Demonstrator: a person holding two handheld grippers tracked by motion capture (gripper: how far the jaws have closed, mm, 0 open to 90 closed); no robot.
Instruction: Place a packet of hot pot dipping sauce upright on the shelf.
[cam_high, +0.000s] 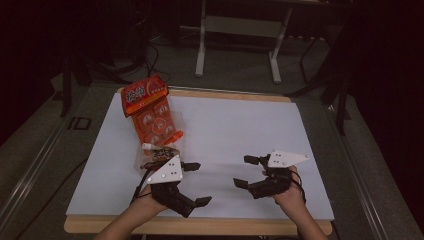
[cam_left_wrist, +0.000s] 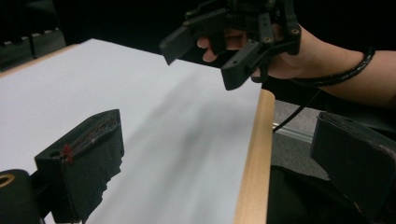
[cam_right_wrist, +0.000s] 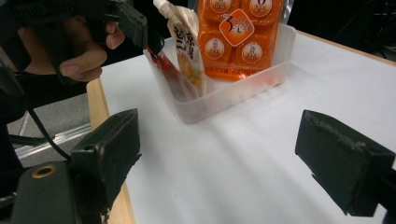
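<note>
Both hand-held grippers gape apart near a clear tub (cam_right_wrist: 243, 88) holding orange snack packs (cam_right_wrist: 240, 35).

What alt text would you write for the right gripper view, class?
Two open black jaws frame a clear plastic tub on a white table, holding an orange snack pack and a spouted pouch. The left gripper is beside it.

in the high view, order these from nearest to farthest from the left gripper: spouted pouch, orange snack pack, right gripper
1. Spouted pouch, just beyond the left gripper, at the clear bin's near end.
2. Right gripper, across the table's right side.
3. Orange snack pack, at the far left.
</note>
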